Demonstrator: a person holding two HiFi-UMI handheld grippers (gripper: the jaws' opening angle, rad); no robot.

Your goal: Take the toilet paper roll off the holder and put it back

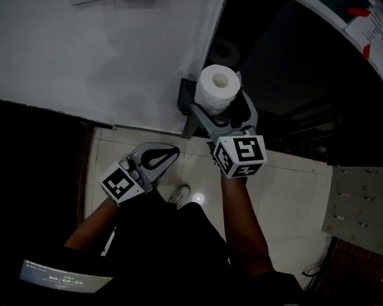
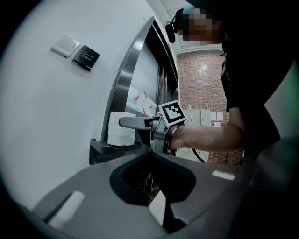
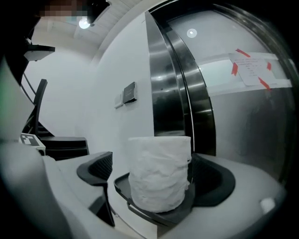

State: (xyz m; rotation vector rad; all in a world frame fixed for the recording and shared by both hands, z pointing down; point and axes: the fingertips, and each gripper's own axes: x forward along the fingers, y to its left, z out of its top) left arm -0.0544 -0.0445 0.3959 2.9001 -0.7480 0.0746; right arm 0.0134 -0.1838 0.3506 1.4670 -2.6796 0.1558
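1. Jutting from the white wall (image 1: 120,51) as a dark holder tray (image 3: 140,208), reaching in between the spread jaws of the right tongs (image 3: 156,163).
2. Carrying the toilet paper roll (image 3: 159,172) upright between those jaws, close against the right jaw, apart from the left.
3. Lying beneath both tongs as pale floor tiles (image 1: 285,185), bearing a light shoe (image 1: 179,195) near the closed left tongs (image 1: 174,151).

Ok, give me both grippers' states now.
Left gripper: shut, empty.
Right gripper: open, jaws either side of the toilet paper roll on its holder.
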